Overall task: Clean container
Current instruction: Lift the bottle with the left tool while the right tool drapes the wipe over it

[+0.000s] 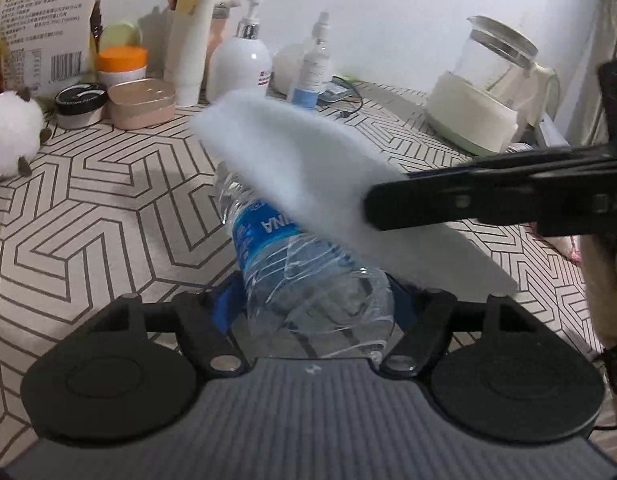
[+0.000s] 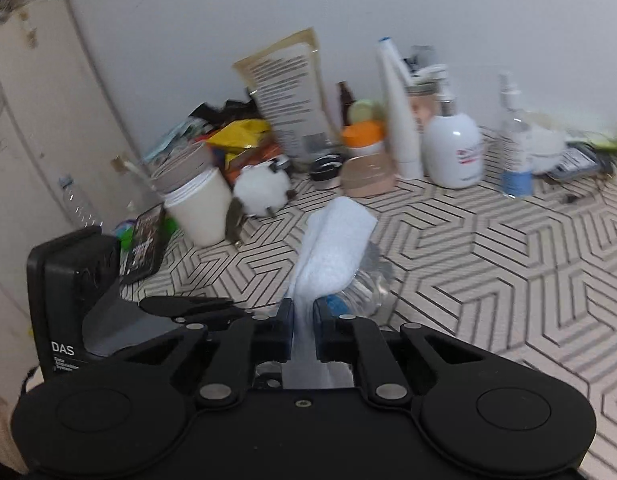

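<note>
I find the left gripper [image 1: 312, 300] clamped on the clear bottle [image 1: 304, 264] pointing toward twelve o'clock, the right gripper [image 2: 301, 320] pinching the white cloth [image 2: 332, 240] draped across it from three o'clock; I advise firm lengthwise strokes against that hold.

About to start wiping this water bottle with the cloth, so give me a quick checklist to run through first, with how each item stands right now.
1. Left gripper shut on the water bottle: ok.
2. Right gripper clamped on the white cloth: ok.
3. Cloth lying over the bottle: ok, it drapes across the upper part.
4. Bottle cap on: cannot tell, the cloth hides it.
5. Room around the bottle on the patterned table: ok, the jars and pump bottle stand far back.
</note>
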`<state>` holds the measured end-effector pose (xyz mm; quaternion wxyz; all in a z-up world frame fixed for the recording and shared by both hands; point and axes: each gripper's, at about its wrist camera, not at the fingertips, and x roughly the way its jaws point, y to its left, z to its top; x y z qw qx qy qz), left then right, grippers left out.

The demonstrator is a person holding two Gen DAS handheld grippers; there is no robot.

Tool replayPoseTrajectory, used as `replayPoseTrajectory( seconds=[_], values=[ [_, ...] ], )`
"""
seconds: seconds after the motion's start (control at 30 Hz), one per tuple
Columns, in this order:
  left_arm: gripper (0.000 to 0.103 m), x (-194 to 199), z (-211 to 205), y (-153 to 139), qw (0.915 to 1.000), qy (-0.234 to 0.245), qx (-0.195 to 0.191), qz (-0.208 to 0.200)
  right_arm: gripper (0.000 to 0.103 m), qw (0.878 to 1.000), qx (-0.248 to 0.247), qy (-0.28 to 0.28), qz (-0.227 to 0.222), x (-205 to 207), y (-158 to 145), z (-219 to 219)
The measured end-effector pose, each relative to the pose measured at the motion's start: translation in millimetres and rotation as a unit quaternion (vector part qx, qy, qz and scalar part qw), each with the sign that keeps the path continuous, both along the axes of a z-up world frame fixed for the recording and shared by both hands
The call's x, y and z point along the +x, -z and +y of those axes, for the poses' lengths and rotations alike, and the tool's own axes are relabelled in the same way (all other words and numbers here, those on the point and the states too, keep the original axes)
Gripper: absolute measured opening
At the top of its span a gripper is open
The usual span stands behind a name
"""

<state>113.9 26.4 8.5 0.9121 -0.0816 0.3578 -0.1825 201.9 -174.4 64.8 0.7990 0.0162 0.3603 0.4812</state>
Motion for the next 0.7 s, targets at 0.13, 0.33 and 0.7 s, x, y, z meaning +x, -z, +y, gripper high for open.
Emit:
replayPoseTrajectory(
  seconds=[0.13,0.33,0.7],
  values=[
    [0.076,6,10,0,0.9998,0.000,-0.012,0.016,0.018,1.000,-0.011,-0.008,-0.009,8,4,8],
    [0.078,7,28,2,0.9983,-0.011,-0.050,0.030,0.048,0.999,0.004,0.049,0.006,20,12,11],
    [0.078,7,23,3,0.9992,-0.001,-0.032,0.025,0.060,0.994,0.003,0.100,0.045,13,4,20]
  ],
)
